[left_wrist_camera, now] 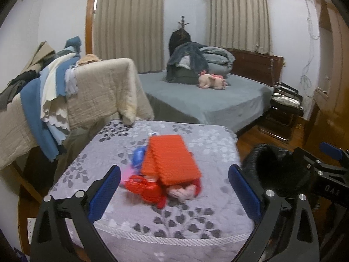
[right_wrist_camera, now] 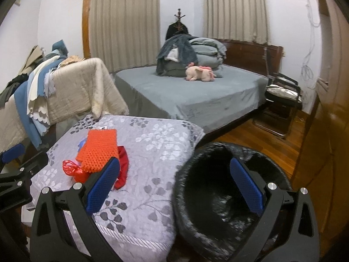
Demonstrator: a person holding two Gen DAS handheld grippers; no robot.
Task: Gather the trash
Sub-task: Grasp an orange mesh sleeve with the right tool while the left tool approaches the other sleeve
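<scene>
Jaws: I have both pairs spread wide and holding nothing. The left gripper [left_wrist_camera: 174,193] points at the heap of trash; the right gripper [right_wrist_camera: 174,185] hangs over the mouth of the bin [right_wrist_camera: 229,200], one finger [right_wrist_camera: 103,186] above the mattress edge and the other inside the bin's opening.

Near field: a mattress [left_wrist_camera: 135,224] under a grey leaf-print cover carries the trash. The heap lies near the middle of the cover, toward its left edge, well back from the front edge. On top is an orange bumpy mat [left_wrist_camera: 171,160]. Beneath and beside it lie a crumpled red wrapper [left_wrist_camera: 142,186], a red cloth-like piece [right_wrist_camera: 122,168], something blue [left_wrist_camera: 138,158] and pale pink scraps [left_wrist_camera: 183,192]; motion blur prevents closer naming. The bin, lined with a black bag, stands just beside the mattress's right edge on the wood floor [right_wrist_camera: 250,131].

Progress: I judge the task barely begun. All visible trash sits on the cover, none is gripped, and the bin's dark interior shows no contents that I can make out. Every piece remains to be lifted and carried across the right edge.

Far field: a chair draped with beige and blue cloths [left_wrist_camera: 72,91] stands behind the mattress's back left corner; beyond it, a grey bed [left_wrist_camera: 207,100] with a pink plush toy [left_wrist_camera: 212,80], folded bedding and curtained windows.
</scene>
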